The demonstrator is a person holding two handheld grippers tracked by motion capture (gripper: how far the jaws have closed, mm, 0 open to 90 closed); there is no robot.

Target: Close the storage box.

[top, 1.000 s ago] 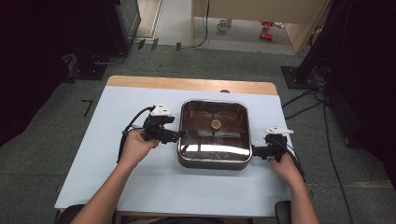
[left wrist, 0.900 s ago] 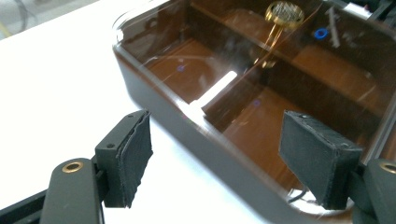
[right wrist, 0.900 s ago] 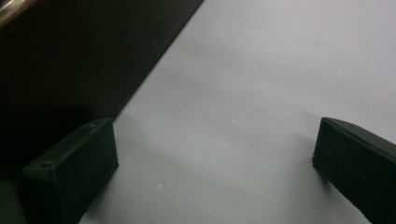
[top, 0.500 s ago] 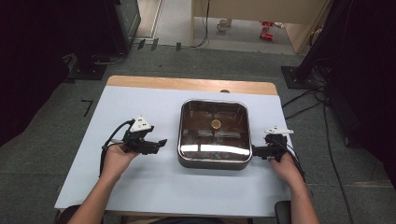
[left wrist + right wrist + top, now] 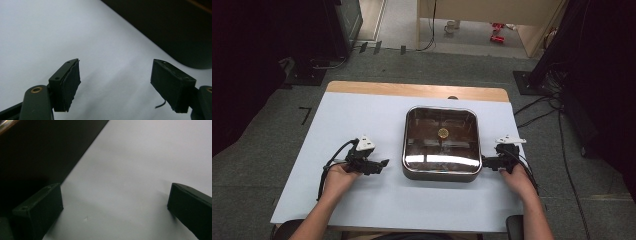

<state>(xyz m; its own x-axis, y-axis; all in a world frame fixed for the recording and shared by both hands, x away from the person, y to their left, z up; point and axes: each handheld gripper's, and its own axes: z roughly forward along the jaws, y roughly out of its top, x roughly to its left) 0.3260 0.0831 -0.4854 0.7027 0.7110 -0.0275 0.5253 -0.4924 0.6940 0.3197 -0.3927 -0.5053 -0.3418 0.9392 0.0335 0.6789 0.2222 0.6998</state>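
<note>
The square glass-lidded pan [image 5: 441, 144] sits on the white table [image 5: 362, 115], right gripper [image 5: 486, 162] just beside its right wall and left gripper [image 5: 383, 163] a little off its left wall, both wide open and empty.

The pan [image 5: 175, 30] is a dark, blurred mass cut off by the top and right edges of the left gripper view; in the right gripper view its wall [image 5: 42, 152] runs off the left edge; the small round mark on its lid [image 5: 443, 132] is too small to read.
</note>
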